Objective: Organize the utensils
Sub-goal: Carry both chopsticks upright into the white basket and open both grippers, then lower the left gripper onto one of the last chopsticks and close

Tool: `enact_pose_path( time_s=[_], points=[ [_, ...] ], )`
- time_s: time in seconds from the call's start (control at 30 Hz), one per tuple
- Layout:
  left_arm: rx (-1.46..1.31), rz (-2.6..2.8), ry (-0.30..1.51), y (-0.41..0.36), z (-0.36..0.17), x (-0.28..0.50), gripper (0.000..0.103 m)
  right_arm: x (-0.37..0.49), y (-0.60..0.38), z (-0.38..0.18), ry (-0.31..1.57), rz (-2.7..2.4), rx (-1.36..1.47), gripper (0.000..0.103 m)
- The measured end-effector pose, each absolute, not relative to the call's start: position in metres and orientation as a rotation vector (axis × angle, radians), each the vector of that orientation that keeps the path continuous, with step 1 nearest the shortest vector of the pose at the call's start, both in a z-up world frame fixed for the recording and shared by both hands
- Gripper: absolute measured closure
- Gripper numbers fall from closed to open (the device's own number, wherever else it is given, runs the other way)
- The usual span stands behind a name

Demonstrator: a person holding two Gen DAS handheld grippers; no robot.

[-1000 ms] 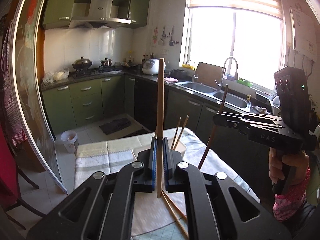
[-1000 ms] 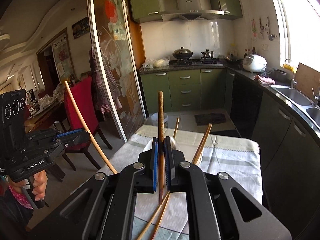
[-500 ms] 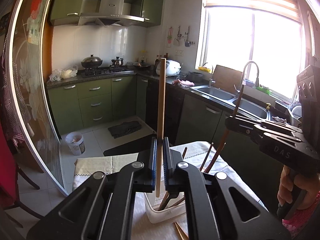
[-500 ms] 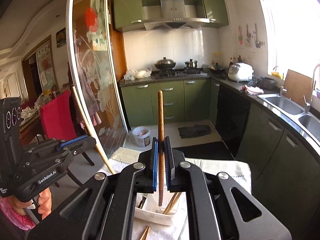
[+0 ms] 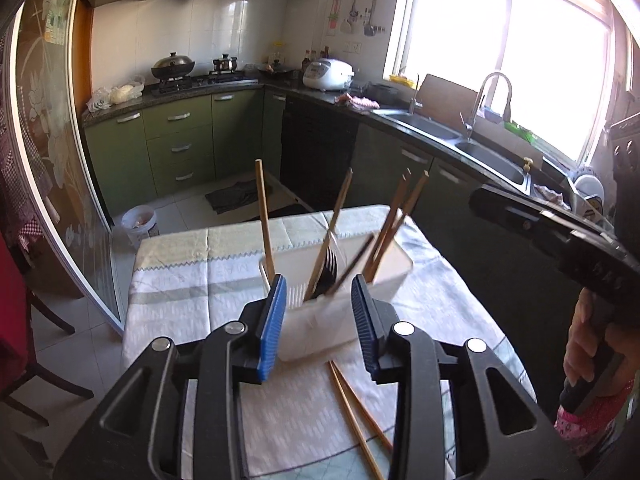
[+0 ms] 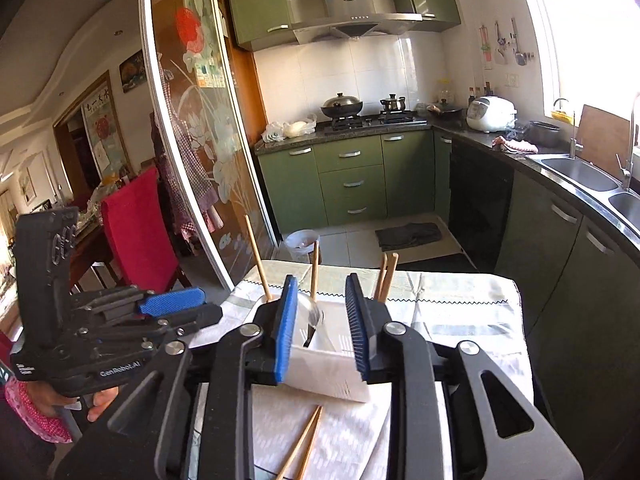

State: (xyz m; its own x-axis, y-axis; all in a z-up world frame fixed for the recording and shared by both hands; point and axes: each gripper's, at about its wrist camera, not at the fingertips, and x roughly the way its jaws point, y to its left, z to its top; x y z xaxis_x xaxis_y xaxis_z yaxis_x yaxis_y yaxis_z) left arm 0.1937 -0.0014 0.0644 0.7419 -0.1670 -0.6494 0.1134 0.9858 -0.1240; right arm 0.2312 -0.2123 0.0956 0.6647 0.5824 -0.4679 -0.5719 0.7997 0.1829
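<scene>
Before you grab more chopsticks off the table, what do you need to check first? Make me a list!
1. Left hand-held gripper empty: ok, jaws have just been opening, nothing pinched.
2. Right hand-held gripper empty: ok, jaws have just been opening too, nothing between the pads.
3. Dropped chopsticks standing inside the white holder: ok, several lean in it beside a fork.
4. Holder upright on the tablecloth: ok.
5. Loose chopsticks left to collect: ok, a pair lies on the cloth in front of the holder.
6. Room left in the holder: cannot tell.
</scene>
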Motion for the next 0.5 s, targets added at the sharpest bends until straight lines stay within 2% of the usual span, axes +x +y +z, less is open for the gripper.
enact_pose_path(
  time_s=[0.23, 0.37, 0.47, 0.5],
  points=[
    [-0.08, -0.186, 1.136, -0.036, -0.037, 0.192, 0.07, 0.175, -0.269, 0.056, 0.572, 0.654, 0.112, 0.068],
    [-0.042, -0.14, 1.244, -0.051, -0.08, 0.207, 0.07, 0.164, -0.297, 0.02, 0.638, 0.651, 0.195, 0.061],
    [-0.063, -0.092, 1.281, -0.051, -0.098, 0.22, 0.08, 0.161, -0.314, -0.004, 0.688, 0.652, 0.253, 0.061],
    [-0.072, -0.082, 1.283, -0.052, -0.101, 0.222, 0.08, 0.161, -0.319, -0.01, 0.699, 0.648, 0.27, 0.061]
  ],
)
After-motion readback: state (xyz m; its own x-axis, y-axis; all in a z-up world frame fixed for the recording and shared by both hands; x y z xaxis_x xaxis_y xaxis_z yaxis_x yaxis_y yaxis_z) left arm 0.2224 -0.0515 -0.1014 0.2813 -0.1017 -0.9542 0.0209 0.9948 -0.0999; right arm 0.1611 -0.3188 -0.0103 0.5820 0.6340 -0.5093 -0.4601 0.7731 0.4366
